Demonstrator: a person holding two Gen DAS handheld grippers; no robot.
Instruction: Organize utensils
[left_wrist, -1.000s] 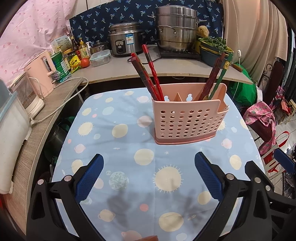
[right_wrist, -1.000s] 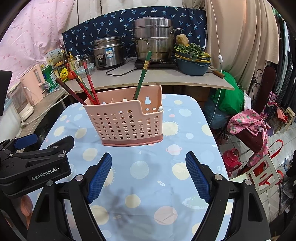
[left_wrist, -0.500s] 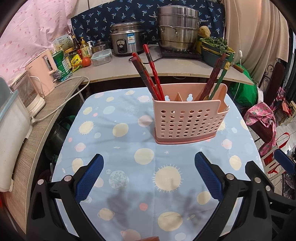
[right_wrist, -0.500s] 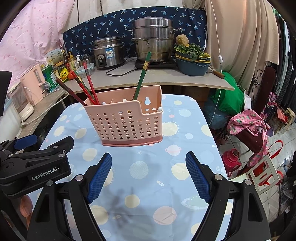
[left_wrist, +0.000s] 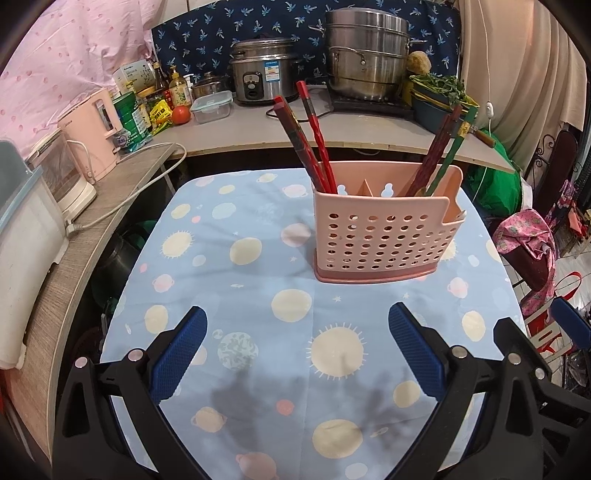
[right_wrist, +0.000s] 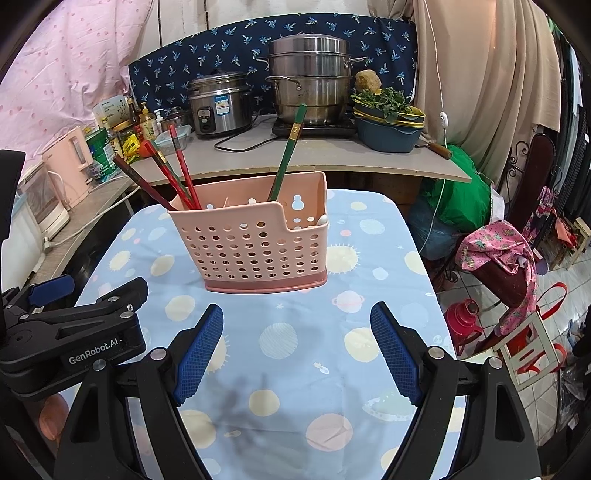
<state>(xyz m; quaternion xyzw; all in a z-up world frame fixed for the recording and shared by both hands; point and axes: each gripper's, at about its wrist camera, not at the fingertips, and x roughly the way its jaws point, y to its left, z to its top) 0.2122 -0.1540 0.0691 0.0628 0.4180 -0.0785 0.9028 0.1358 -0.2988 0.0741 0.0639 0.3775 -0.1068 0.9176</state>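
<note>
Table (left_wrist: 258, 369): cloth bare near both tools; no loose utensils in sight.
Holder (left_wrist: 384, 236): upright mid-table, compartments sorting the chopsticks.
Left gripper (left_wrist: 297, 354): spread, empty, hovering short of the holder.
Right gripper (right_wrist: 296, 349): spread, empty, likewise.
Red chopsticks (left_wrist: 314, 136): lean in the left compartment.
Green chopstick (right_wrist: 286, 155): right compartment; lower ends hidden inside.

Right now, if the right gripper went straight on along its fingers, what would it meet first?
Probably the tablecloth, just short of the pink utensil basket; the right gripper points downward with nothing between its open jaws. Depth is uncertain.
</note>
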